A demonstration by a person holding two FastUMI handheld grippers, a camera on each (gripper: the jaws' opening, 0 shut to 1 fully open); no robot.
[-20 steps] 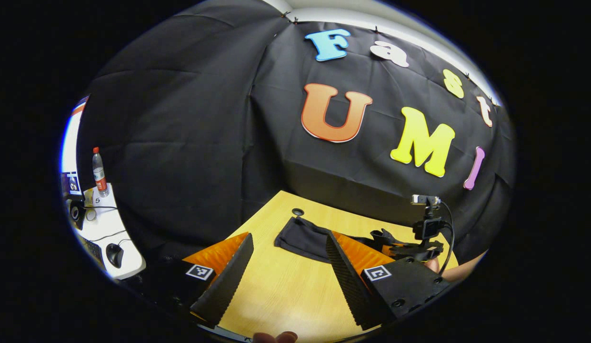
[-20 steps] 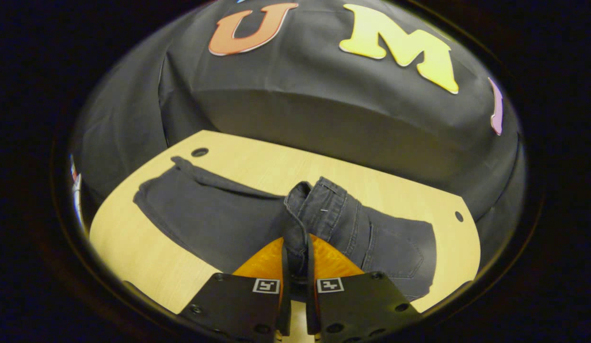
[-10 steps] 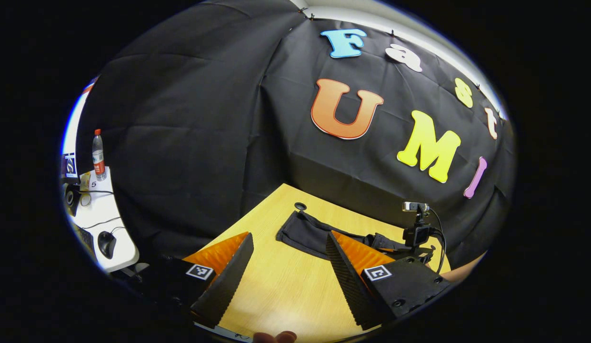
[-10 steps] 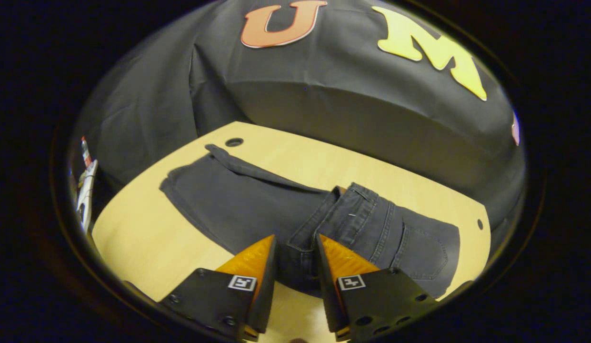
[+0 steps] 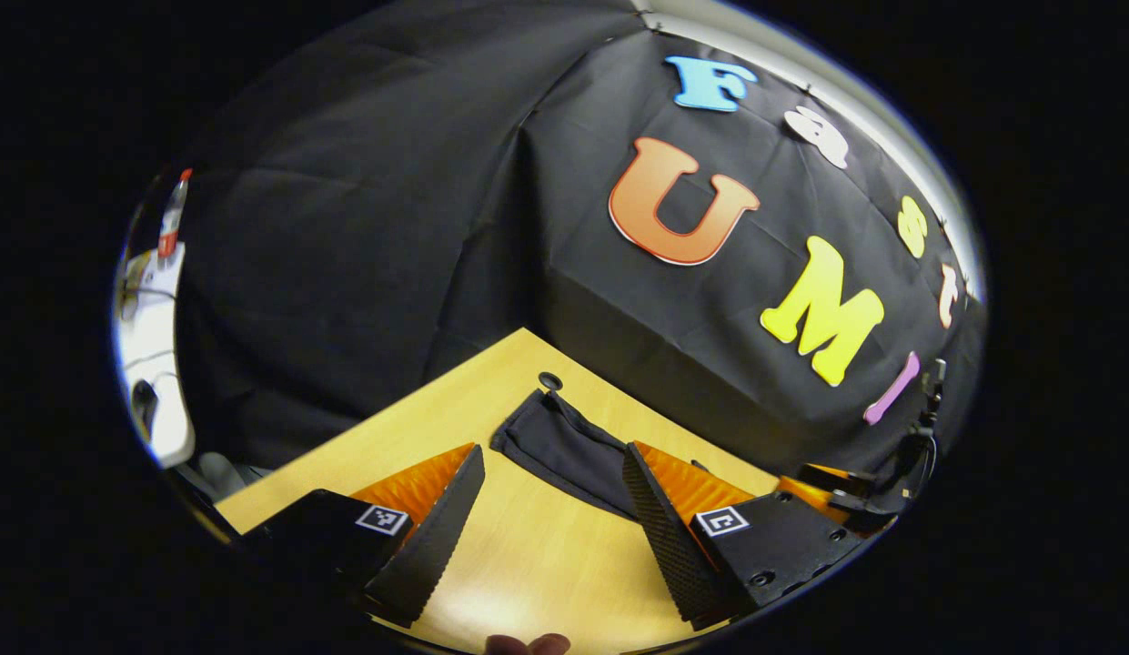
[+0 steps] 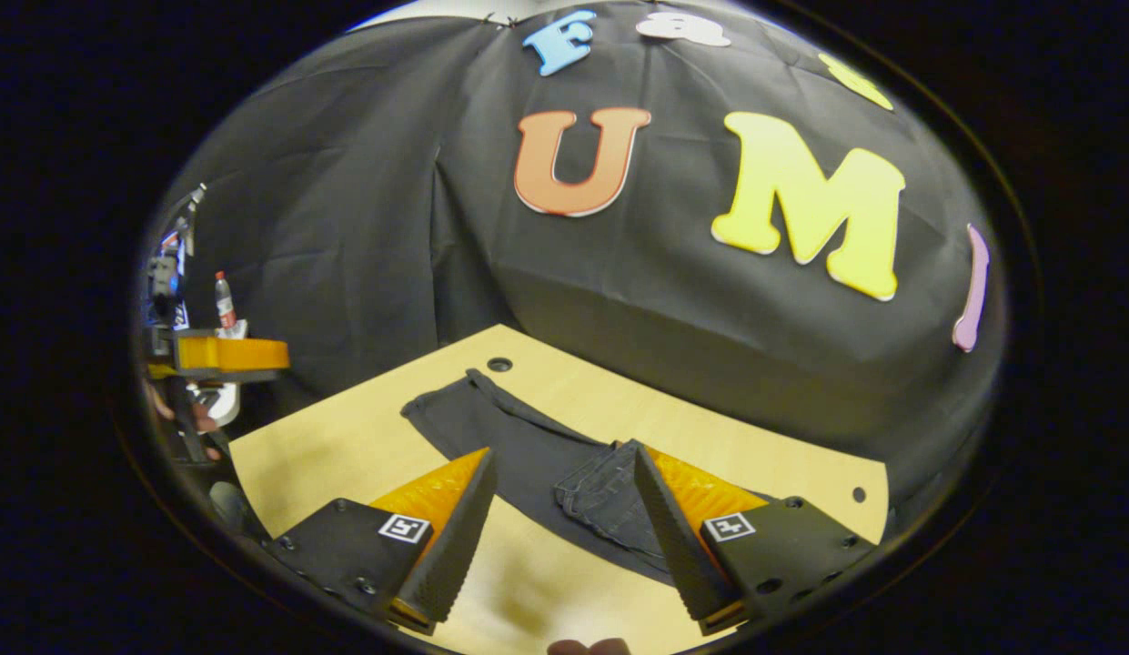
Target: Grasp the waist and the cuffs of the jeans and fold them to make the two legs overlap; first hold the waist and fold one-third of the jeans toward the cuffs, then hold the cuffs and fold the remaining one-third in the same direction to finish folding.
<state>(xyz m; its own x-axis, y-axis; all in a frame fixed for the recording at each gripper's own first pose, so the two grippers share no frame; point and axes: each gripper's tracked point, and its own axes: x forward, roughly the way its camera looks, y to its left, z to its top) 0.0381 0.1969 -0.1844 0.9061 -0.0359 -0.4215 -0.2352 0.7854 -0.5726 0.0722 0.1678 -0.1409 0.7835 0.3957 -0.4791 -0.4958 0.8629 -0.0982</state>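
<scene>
Left gripper view: left gripper (image 5: 550, 509) spread wide, nothing between the fingers, hovering over bare wooden table (image 5: 418, 428). Beyond the fingertips, dark jeans (image 5: 559, 446) flat on the tabletop, cuff end toward a round cable hole (image 5: 550, 380) near the table's far edge, the rest of the garment running off behind the right-hand finger. At the right edge, partly seen, the other gripper (image 5: 837, 496) with a cabled camera above it; opening there impossible to tell from this angle. Far left, a white side desk (image 5: 150, 364) with a bottle (image 5: 173, 218) standing at its far end. Fingertips of a hand (image 5: 526, 644) peeking in at the bottom edge. Right gripper view: right gripper (image 6: 559, 518) likewise wide apart, gripping nothing, poised above the table (image 6: 346, 446). Between and past the fingers, the jeans (image 6: 528, 446) lying flat, waist portion folded over onto the legs with waistband and seams showing near the right-hand finger, legs stretching away leftward toward the cable hole (image 6: 499, 364). A second small hole (image 6: 858, 494) near the table's right edge. At far left, the left gripper (image 6: 223, 355) held up off the table, well apart from the jeans, with a bottle (image 6: 224, 300) behind it.
</scene>
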